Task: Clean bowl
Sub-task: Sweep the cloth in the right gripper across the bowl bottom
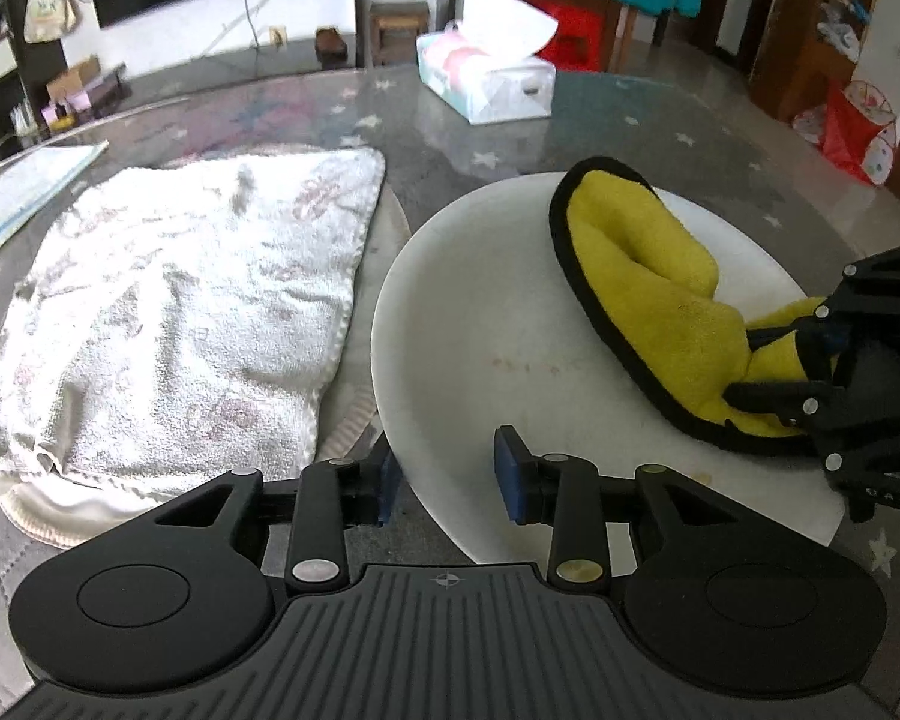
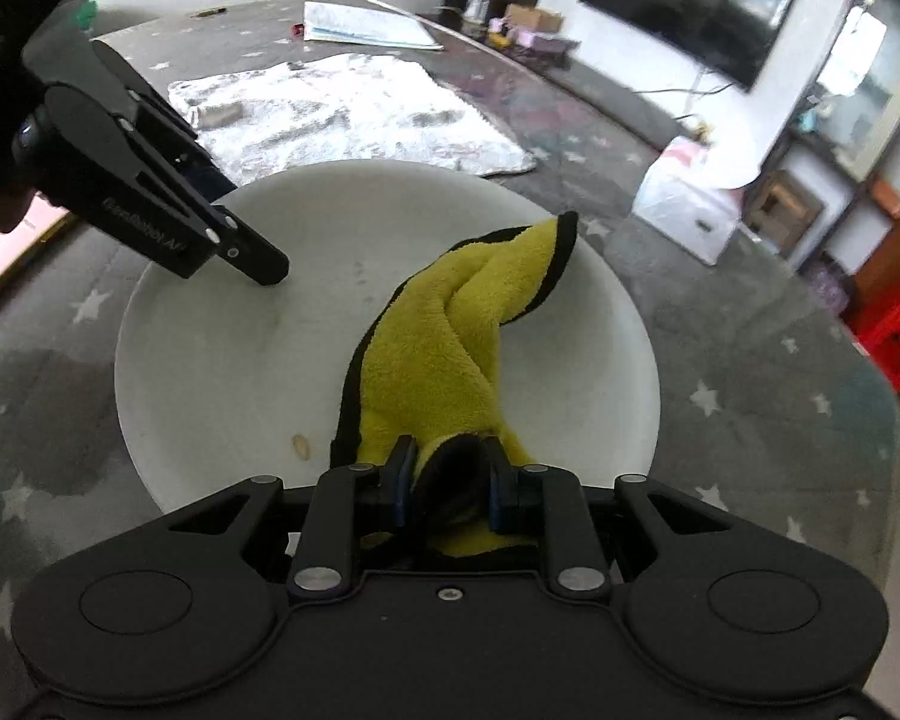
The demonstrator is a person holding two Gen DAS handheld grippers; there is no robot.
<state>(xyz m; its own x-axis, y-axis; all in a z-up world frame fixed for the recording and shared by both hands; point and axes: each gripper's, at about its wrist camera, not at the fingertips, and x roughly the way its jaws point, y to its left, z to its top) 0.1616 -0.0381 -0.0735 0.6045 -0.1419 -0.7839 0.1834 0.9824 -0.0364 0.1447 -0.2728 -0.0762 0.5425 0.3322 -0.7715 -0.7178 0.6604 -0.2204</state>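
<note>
Bowl (image 1: 486, 324) rim between parted left jaws; right jaws clamp half-hidden cloth (image 2: 444, 354).

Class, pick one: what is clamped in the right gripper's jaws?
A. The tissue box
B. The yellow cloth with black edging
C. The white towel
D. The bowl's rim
B: the right gripper pinches a bunched end of the yellow cloth, which lies in the white bowl.

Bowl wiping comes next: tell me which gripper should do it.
Right. The right gripper is already shut on the yellow cloth, which lies inside the white bowl. The left gripper holds no cloth; it straddles the bowl's near rim, better for steadying.
</note>
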